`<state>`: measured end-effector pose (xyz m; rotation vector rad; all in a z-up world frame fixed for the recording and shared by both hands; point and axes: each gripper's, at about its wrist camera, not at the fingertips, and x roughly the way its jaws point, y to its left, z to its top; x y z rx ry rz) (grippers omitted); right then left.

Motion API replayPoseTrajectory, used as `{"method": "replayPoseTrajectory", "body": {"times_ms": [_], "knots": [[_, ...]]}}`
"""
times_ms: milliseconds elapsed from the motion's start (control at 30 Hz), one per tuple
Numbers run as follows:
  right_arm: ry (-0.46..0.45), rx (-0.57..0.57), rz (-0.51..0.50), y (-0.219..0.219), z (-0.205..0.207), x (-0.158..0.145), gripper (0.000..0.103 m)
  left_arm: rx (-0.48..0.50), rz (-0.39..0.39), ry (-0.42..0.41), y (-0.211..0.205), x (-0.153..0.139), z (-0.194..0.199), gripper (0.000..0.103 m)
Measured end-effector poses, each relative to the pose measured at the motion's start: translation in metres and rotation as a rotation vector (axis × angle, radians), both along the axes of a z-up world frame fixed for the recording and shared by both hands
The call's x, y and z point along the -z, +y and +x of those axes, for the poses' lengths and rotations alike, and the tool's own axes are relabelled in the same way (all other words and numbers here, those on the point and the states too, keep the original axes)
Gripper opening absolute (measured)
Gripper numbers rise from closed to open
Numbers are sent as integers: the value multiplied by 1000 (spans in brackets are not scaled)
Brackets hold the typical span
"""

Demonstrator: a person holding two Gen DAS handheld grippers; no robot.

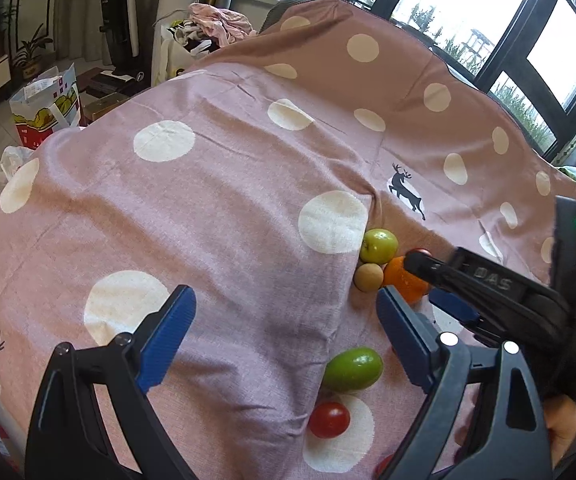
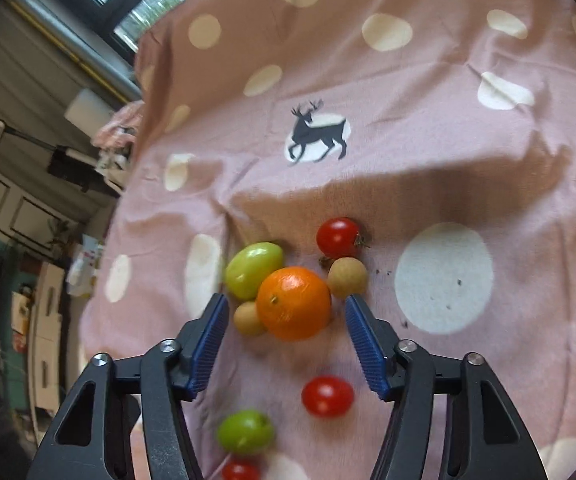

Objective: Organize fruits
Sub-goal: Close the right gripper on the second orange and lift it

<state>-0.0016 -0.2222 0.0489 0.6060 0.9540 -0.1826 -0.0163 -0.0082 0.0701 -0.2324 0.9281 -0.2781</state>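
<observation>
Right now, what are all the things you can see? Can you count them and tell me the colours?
orange: 1, orange, middle of the fruit cluster, ahead of the right gripper's fingers
green fruits: 2, green, one left of the orange, one nearer the camera
cherry tomatoes: 3, red, one behind the orange, two nearer the camera
small tan fruits: 2, beige, either side of the orange
cloth: 1, pink with cream dots and dark deer, under all the fruit
paper bag: 1, white and red, on the floor at left
windows: dark frames, behind
left gripper: 1, black with blue pads, open, empty
right gripper: 1, black with blue pads, open, empty
</observation>
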Motion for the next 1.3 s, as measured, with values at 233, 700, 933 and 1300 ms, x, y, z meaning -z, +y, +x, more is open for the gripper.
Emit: {"method": "replayPoseTrajectory", "body": {"times_ms": [233, 700, 933, 1300], "knots": [[51, -11, -55, 6, 14, 18, 55, 3, -1, 7, -1, 0, 0, 92], [-8, 1, -105, 2, -32, -19, 48, 34, 17, -25, -12, -6, -10, 92], [21, 27, -92, -10, -94, -16, 48, 83, 43, -38, -32, -7, -21, 92], [139, 30, -47, -22, -102, 19, 48, 169, 81, -39, -59, -2, -32, 91]]}}
